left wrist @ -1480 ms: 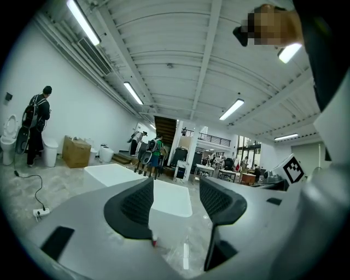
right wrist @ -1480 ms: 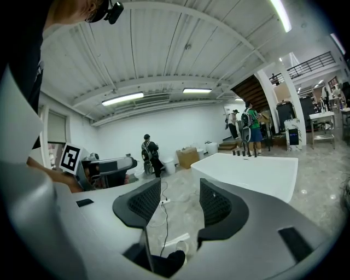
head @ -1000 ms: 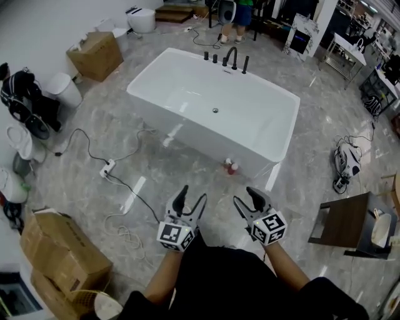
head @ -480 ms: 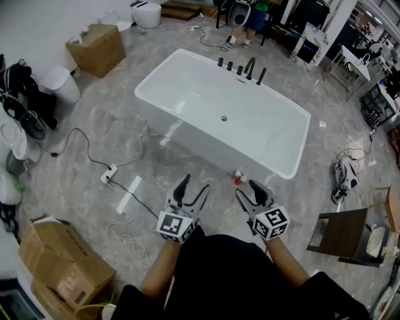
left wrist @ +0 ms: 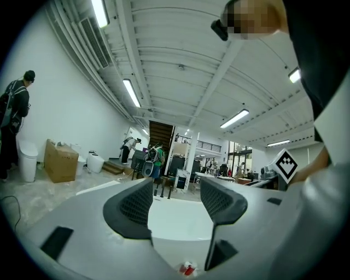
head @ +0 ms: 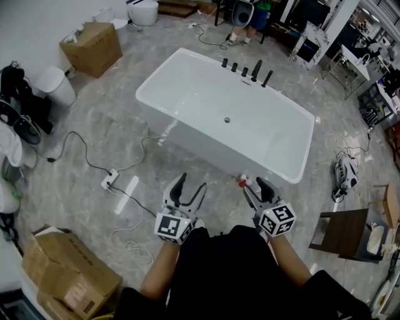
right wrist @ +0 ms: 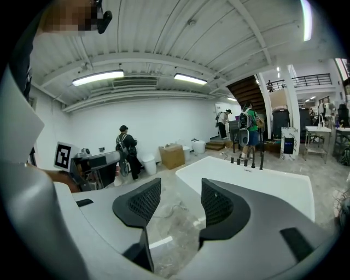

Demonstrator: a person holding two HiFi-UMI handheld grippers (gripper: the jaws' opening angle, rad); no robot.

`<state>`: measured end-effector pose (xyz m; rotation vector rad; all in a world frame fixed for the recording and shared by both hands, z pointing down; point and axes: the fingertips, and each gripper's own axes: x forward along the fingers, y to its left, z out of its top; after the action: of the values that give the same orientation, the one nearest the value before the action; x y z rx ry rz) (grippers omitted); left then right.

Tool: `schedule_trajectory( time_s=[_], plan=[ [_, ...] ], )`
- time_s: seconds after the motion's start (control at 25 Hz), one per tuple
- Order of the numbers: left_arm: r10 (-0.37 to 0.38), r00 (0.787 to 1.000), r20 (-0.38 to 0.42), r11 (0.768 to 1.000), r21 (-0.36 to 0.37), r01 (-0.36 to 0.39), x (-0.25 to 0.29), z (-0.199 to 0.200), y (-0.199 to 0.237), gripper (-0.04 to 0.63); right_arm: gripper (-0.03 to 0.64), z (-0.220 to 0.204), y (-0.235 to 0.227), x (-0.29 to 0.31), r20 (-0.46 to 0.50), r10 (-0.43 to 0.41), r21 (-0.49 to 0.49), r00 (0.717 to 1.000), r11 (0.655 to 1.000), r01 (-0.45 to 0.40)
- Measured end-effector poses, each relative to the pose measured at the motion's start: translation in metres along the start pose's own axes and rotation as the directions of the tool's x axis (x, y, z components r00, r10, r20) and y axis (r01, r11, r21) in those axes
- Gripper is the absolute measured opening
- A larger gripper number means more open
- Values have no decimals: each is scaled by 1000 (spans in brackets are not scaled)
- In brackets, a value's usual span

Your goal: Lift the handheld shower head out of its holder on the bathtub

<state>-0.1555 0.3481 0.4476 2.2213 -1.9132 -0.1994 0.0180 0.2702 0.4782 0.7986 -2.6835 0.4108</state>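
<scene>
A white freestanding bathtub point(head: 177, 130) stands in the middle of the grey marble floor. Black fittings line its far rim, and the slim black handheld shower head point(head: 267, 78) stands upright in its holder at the right end of that row. My left gripper point(head: 191, 185) and right gripper point(head: 256, 187) are both open and hold nothing, side by side just short of the tub's near wall. The tub point(left wrist: 175, 219) shows between the fingers of the left gripper point(left wrist: 176, 188). In the right gripper view the fittings point(right wrist: 246, 158) lie beyond the right gripper point(right wrist: 180, 191).
A small red-and-white object point(head: 242, 181) lies at the tub's near foot. Cables and a power strip point(head: 108, 182) trail over the floor at left. Cardboard boxes point(head: 65, 272) sit near left and far left, and a dark side table point(head: 340, 230) at right. A person point(head: 244, 19) stands beyond the tub.
The tub has come a little closer and shifted right in the head view. Both grippers stay open and side by side, now nearer the tub's near wall.
</scene>
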Motion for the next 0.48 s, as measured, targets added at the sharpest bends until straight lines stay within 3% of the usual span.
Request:
schedule_trajectory(
  time_s=[0.28, 0.48],
  plan=[
    [-12, 1000, -10, 999, -32, 12, 5, -7, 12, 250, 204, -20, 4, 5, -41, -14, 33, 999, 999, 15],
    [-27, 999, -18, 1000, -11, 26, 8, -10, 14, 250, 204, -18, 6, 17, -18, -8, 27, 1000, 1000, 8]
  ],
)
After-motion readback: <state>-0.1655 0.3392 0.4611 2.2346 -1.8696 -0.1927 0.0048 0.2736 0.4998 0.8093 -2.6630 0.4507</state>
